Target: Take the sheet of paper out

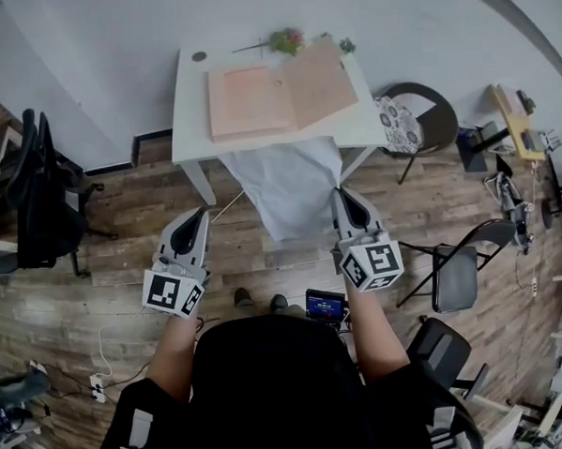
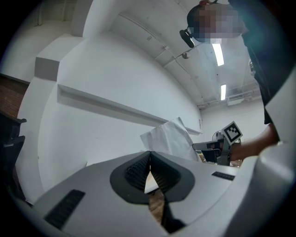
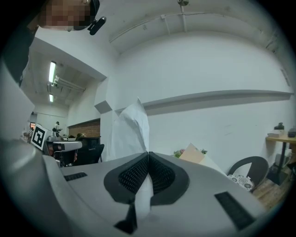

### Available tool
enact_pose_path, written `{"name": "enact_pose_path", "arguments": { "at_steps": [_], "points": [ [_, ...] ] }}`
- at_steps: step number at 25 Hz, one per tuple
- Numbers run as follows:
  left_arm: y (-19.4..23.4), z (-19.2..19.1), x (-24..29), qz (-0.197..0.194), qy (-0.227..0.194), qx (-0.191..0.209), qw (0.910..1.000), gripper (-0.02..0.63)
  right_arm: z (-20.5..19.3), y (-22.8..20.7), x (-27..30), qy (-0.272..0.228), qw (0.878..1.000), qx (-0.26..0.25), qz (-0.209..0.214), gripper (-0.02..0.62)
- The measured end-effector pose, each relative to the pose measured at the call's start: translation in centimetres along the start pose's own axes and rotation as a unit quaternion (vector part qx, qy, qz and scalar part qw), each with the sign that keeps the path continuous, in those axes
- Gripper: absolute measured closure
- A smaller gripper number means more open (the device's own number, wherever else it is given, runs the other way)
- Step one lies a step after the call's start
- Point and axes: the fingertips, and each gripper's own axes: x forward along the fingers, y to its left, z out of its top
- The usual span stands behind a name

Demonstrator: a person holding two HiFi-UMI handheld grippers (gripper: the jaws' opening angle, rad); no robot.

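Observation:
A white sheet of paper (image 1: 284, 186) hangs in the air just in front of the white table (image 1: 190, 130). On the table lies an open peach-coloured folder (image 1: 279, 97). My right gripper (image 1: 339, 193) is shut on the sheet's right corner, and paper shows between its pads (image 3: 148, 155). My left gripper (image 1: 203, 213) is shut too, with a white sliver of the sheet pinched in its jaws (image 2: 149, 159). From there a thin edge runs to the sheet's left side. The sheet (image 2: 171, 139) rises ahead in the left gripper view and stands as a creased flap (image 3: 132, 129) in the right gripper view.
A small bunch of flowers (image 1: 287, 40) lies at the table's far edge. A black office chair (image 1: 35, 194) stands at the left. A round chair with a patterned cushion (image 1: 407, 123) and a folding chair (image 1: 457, 271) stand at the right. The floor is wood planks.

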Motion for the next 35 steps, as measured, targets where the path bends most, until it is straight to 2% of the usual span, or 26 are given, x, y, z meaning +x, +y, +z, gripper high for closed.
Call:
{"name": "enact_pose_path", "arguments": {
  "at_steps": [5, 19, 35],
  "points": [
    [-2.1, 0.1, 0.5, 0.002, 0.007, 0.004, 1.0000, 0.603, -0.3, -1.7, -1.1, -0.001, 1.000, 0.008, 0.007, 0.584],
    [-5.4, -1.0, 0.5, 0.011, 0.020, -0.002, 0.9997, 0.603, -2.1, -2.8, -2.6, 0.011, 0.999, 0.008, 0.034, 0.584],
    [-9.0, -2.0, 1.3, 0.021, 0.023, -0.007, 0.9995, 0.603, -2.8, -6.3, -6.0, -0.003, 0.999, 0.027, 0.020, 0.584]
  ]
}}
